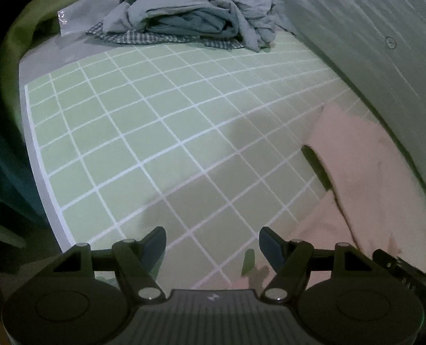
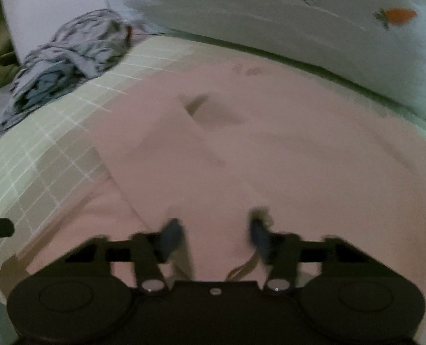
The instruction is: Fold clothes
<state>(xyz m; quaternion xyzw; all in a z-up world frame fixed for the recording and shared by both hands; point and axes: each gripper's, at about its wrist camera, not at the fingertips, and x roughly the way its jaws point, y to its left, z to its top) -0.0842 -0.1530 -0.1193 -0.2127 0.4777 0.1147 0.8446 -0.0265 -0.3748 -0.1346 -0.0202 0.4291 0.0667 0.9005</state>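
Surface is a bed w/ a green grid-pattern sheet (image 1: 144,132); a big pale headboard or padded panel (image 1: 371,43) w/ a small orange carrot print (image 2: 399,16) runs along the far side. Biggest task item: the pink garment (image 2: 256,149), spread mostly flat on the sheet just below that panel, w/ a dark slot-like fold or opening near its upper middle. In the left wrist view only its edge shows, at right. A heap of grey-blue clothes (image 1: 195,11) sits bunched at the far corner on top of a checked cloth (image 1: 167,38), well apart from the pink piece; prob. the unfolded pile, though hard to say. Green fabric (image 1: 29,23) hangs off the bed's left side.

Right gripper (image 2: 216,237) is low over the near part of the pink garment, fingers blurred, w/ pink cloth between them. Can't tell if the pads actually pinch the cloth; a gap is visible between the fingers.

Left gripper (image 1: 213,244) hangs over bare sheet just beside the garment's near-left edge, jaws apart, nothing between them.

Step in hand, as I judge it: getting hold of the pink garment's near edge to start a fold. Next move calls for the right to pinch firmly, and the left to shift onto the garment's edge and close, so both lift evenly. Risk: one-sided lift skews the fold.
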